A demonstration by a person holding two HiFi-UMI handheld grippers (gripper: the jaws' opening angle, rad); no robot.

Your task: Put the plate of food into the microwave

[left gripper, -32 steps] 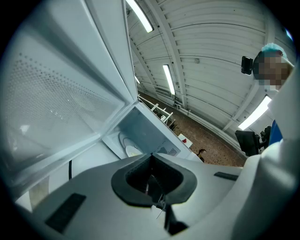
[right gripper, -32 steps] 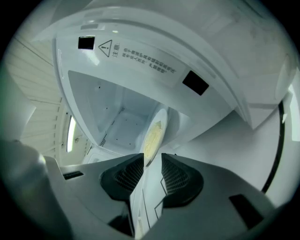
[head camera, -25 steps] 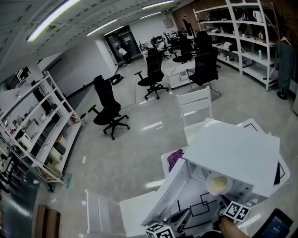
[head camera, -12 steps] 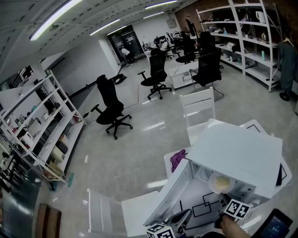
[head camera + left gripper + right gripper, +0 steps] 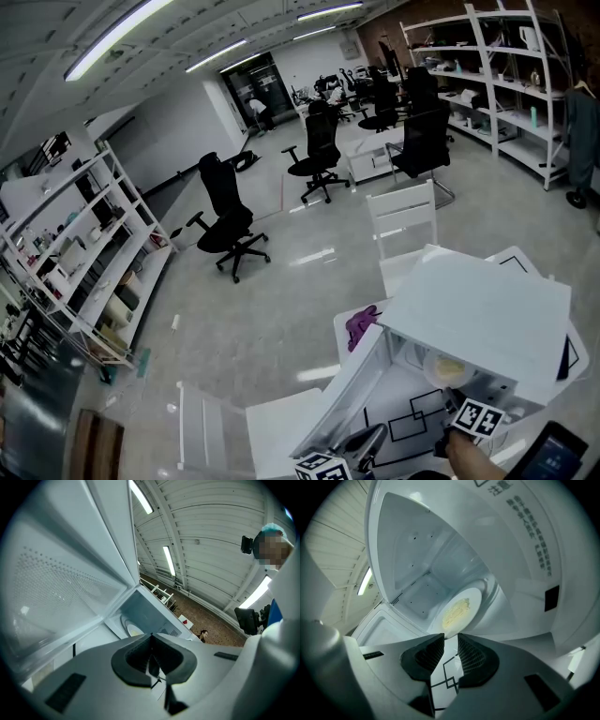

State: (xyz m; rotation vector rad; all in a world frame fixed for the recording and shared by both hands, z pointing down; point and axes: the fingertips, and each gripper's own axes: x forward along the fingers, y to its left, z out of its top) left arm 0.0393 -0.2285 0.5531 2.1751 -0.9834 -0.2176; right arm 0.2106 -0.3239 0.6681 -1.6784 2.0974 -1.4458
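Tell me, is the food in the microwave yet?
Nearly. Done: the plate of food lies inside the microwave. In hand: nothing; the right gripper is open just short of the plate, the left gripper shut and empty. Left: the door stands open, so it probably needs closing.

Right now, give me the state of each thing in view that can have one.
Door of the microwave: open.
Plate: inside the microwave, with food on it.
Left gripper: shut, nothing between its jaws.
Right gripper: open, nothing between its jaws.
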